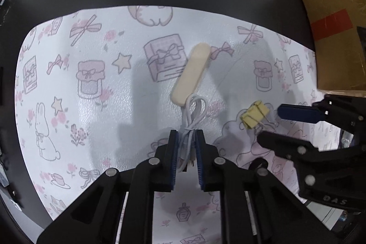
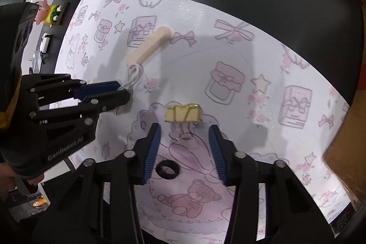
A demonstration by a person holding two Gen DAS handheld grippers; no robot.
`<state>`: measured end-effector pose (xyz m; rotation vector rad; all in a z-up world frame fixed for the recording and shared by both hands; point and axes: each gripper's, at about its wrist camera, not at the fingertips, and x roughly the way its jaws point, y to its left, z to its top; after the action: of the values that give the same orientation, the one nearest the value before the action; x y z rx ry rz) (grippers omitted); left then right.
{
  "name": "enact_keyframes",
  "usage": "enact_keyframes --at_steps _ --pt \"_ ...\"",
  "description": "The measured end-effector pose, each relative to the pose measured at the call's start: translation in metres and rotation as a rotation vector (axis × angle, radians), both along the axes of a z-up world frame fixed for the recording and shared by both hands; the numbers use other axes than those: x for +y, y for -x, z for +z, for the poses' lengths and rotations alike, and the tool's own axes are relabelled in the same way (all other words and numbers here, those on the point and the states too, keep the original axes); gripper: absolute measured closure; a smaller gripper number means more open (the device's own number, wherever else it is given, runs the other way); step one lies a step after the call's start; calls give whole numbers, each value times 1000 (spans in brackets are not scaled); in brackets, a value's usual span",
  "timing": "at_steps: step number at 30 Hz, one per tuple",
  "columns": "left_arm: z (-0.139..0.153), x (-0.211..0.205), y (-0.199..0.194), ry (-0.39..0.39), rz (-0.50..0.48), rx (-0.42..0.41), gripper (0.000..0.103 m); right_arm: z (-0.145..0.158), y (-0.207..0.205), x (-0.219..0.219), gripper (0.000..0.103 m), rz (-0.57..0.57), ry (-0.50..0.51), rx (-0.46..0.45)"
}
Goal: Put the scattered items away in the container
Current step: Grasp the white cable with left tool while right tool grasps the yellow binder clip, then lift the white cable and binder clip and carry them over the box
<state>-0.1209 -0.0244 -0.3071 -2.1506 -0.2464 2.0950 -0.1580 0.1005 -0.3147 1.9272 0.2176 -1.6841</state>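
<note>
**Stock on the worktop, two items in hand's reach**

1. Patterned mat (image 1: 96, 111), covering the worktop's middle.
2. Cardboard box (image 1: 331, 38), right edge; I judge it the container.
3. Cream power strip (image 1: 191, 74), mid-mat. My left hand-held gripper (image 1: 187, 145) is clamped on its bundled white cable (image 1: 194, 113), the easiest handle for lifting.
4. Yellow binder clip (image 2: 183, 115), nearer the box; my right hand-held gripper (image 2: 185, 148) stands released, straddling its wire handles.
5. Black ring (image 2: 168, 169), near edge.
</note>
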Motion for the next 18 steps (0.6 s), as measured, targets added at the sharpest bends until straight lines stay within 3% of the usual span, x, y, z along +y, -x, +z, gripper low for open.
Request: enact_keyframes --at_steps 2,4,8,10,18 --pt "-1 -1 -3 -10 5 -7 88 -1 0 -5 80 9 -3 2" --pt "-1 -1 -5 -19 7 -7 88 -2 -1 -7 88 14 0 -3" --pt "3 -1 -6 -41 18 4 88 -1 -1 -10 91 20 -5 -3" --pt "7 -1 -6 -47 22 12 88 2 -1 -11 100 20 1 -3" --pt "26 -2 -4 -69 36 31 88 28 0 -10 101 21 13 27"
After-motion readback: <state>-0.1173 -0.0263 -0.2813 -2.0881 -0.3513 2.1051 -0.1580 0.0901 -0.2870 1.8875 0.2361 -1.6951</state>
